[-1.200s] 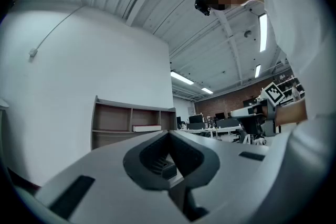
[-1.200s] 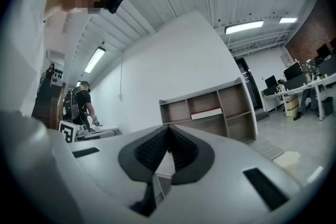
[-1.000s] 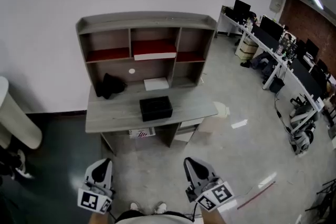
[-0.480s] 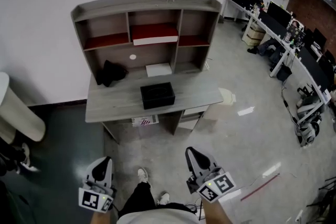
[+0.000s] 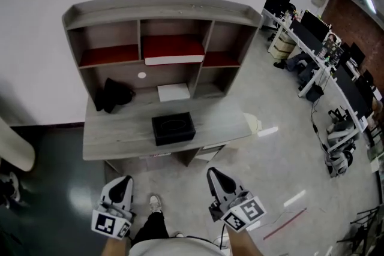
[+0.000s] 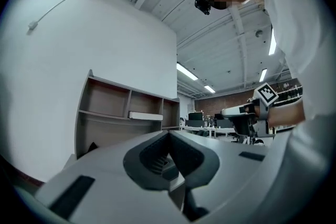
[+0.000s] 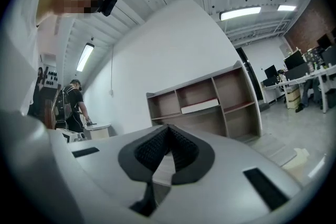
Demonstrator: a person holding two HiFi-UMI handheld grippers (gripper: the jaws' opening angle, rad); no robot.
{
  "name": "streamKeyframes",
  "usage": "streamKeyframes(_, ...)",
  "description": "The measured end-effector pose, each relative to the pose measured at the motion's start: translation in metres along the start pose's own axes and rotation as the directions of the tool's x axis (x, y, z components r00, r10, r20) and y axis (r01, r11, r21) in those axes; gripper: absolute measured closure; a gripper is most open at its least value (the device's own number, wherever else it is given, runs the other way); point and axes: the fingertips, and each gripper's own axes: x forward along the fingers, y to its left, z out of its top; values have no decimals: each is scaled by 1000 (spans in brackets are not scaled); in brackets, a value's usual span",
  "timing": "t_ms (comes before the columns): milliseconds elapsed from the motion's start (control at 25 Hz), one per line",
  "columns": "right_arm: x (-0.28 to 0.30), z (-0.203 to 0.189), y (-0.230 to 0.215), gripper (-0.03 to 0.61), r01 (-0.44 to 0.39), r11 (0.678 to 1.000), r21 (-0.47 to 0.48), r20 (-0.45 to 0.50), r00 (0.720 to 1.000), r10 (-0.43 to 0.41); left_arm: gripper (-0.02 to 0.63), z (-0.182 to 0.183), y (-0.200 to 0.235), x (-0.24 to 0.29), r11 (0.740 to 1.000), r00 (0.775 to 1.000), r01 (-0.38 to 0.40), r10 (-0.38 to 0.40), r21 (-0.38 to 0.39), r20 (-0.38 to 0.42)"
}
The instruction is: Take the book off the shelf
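Both the left tool and right tool are pressed together, empty, at bottom of frame. The book lies untouched on the shelf, upper centre, so reaching and lifting are still to do.

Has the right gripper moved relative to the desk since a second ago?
Yes. The right gripper has come closer to the desk: the strip of floor between its tip and the desk's front edge is narrower. Its jaws are shut and empty.

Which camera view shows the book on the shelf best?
The head view: the red book lies flat in the middle compartment, seen from above. Both gripper views show only its pale edge, small and far.
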Motion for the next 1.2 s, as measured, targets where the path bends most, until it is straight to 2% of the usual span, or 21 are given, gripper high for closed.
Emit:
streamKeyframes(240, 84, 29, -20, 555, 13, 999, -34, -7, 1000, -14, 597, 24, 52, 85, 998, 995, 67, -66, -3, 76)
streamKeyframes(600, 152, 29, -51, 555, 98, 995, -30, -31, 995, -99, 597, 21, 108, 162, 988, 985, 152, -148, -41, 87)
streamKeyframes(920, 158, 29, -90, 555, 130, 991, 38, 6, 991, -131, 597, 19, 86, 197, 975, 975, 222, -221, -19, 27)
streamKeyframes(1200, 183, 55, -126, 555, 49, 995, 82, 72, 996, -55, 597, 36, 76, 220, 986, 986, 164, -165, 37, 30)
